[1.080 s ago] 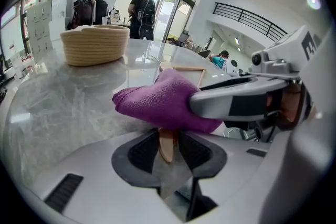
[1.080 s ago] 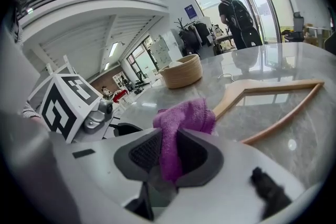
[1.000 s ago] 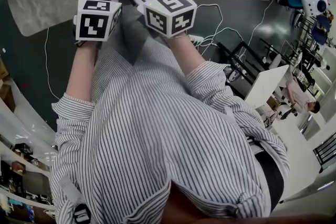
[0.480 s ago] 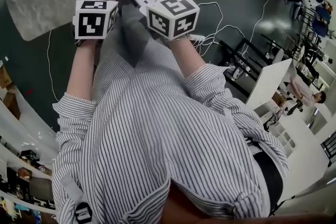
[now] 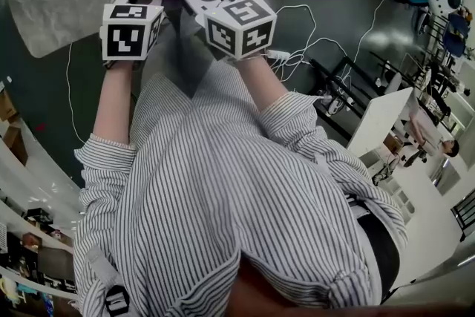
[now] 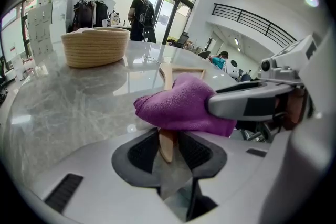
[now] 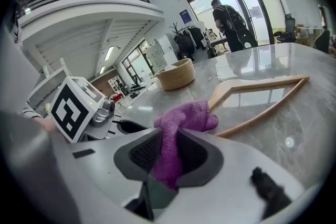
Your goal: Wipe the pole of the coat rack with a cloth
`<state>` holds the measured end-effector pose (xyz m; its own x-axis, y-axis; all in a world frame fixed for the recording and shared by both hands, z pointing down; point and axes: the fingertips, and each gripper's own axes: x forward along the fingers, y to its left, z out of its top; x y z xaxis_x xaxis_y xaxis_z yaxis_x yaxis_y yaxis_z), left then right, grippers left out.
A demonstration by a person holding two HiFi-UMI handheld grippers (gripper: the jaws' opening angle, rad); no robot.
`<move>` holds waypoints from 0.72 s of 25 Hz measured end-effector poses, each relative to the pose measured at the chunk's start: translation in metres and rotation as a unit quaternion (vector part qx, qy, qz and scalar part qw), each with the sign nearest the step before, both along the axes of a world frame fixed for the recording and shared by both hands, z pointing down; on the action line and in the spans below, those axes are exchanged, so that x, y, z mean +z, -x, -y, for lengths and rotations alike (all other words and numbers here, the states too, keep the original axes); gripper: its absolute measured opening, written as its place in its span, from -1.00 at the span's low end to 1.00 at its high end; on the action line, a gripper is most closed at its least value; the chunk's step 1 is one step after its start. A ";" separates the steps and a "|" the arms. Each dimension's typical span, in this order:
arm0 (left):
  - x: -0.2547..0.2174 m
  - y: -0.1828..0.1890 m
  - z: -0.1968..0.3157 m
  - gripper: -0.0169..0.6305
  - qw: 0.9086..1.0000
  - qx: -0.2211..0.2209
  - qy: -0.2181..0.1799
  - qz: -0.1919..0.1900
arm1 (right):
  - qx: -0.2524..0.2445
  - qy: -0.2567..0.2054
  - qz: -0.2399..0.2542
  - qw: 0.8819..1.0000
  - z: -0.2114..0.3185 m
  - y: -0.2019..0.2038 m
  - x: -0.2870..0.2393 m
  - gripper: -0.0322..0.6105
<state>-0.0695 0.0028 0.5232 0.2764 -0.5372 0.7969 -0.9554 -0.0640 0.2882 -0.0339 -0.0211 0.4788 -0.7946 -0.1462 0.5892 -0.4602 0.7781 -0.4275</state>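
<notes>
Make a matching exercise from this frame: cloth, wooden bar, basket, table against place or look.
Things:
1. purple cloth
2. wooden bar
3. woven basket
4. table

Place or look:
A. clamped in the left gripper's jaws
B. grey marbled top
C. clamped in the right gripper's jaws
D. standing alone on the table, apart from both grippers

Pairs: 1-C, 2-A, 3-D, 4-B

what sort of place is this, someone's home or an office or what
Likely a big open office or lab lobby, not a home: tall glass entrance doors, a railed upper balcony, and a white desk beyond the marble table.
</notes>
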 end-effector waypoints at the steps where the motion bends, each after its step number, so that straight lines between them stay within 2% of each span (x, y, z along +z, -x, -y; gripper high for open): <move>1: 0.000 0.001 0.000 -0.55 1.000 0.001 0.002 0.000 | -0.002 0.002 -0.001 1.000 0.002 0.000 0.001 -0.61; 10: 0.000 0.001 0.003 -0.55 1.000 0.012 0.015 -0.004 | -0.006 0.014 -0.011 1.000 0.021 -0.012 0.010 -0.61; 18: 0.001 0.000 0.002 -0.55 1.000 -0.003 0.029 -0.004 | -0.006 0.020 -0.013 1.000 0.034 -0.027 0.014 -0.61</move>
